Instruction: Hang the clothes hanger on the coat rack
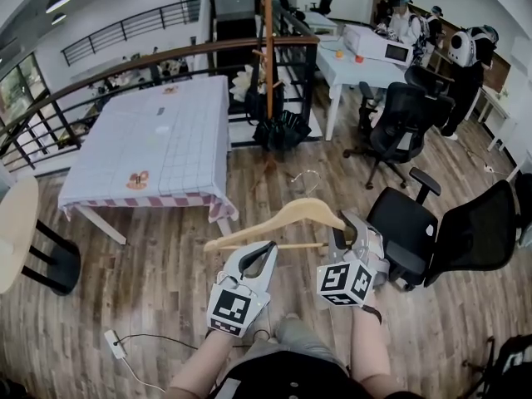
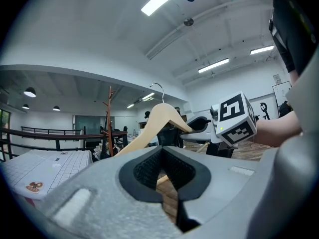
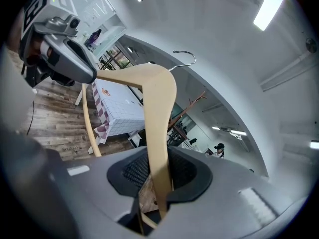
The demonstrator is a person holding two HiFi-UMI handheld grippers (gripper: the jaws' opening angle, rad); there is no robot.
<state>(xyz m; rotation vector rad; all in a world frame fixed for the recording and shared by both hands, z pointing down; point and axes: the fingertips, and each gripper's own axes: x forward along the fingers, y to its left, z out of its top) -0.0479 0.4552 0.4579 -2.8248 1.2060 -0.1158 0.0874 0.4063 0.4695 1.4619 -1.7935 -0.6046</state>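
Firmly, the right gripper (image 3: 158, 183) pinches 1 arm of the hanger (image 3: 159, 108), while the left gripper (image 2: 162, 176) closes on its lower bar. Its hook points toward the rack (image 1: 268, 48), well short of it. A table (image 1: 158, 131) stands left of the rack, and 2 chairs (image 1: 399, 123) stand to its right.

The table (image 1: 191, 140) (draped in a checked cloth) bears a small reddish item (image 1: 137, 179) near its front-left corner.
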